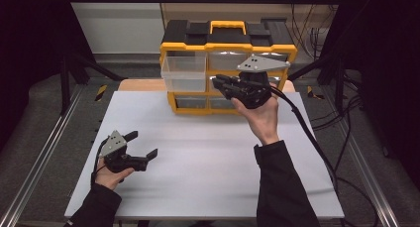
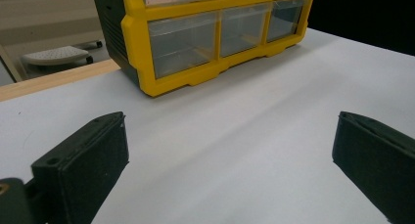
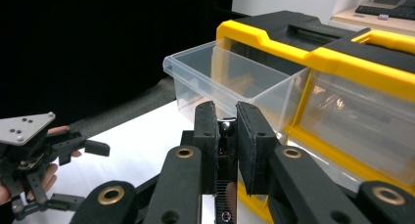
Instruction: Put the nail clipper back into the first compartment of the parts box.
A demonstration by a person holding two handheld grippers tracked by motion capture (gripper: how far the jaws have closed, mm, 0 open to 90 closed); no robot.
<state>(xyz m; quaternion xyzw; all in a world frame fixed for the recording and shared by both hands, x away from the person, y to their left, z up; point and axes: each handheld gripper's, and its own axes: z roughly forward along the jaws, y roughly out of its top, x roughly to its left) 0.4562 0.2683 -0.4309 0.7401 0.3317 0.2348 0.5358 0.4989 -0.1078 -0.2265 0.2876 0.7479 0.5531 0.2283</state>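
High view: a yellow-and-black organizer (image 1: 228, 63) stands at the far edge of the white bench (image 1: 208, 157), its clear top-left drawer (image 1: 183, 72) pulled out. Right tool (image 1: 221, 82), raised just before the drawers, pinches a small dark object (image 3: 225, 127), too hidden to identify. Left tool (image 1: 144, 144) rests wide apart, holding nothing.

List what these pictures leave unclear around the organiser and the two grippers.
- High view: the right gripper covers the middle drawers of the yellow organiser.
- Right gripper view: something small and dark sits between the nearly shut jaws; too small to identify.
- Left gripper view: the frame's top edge cuts off the organiser's upper drawers.
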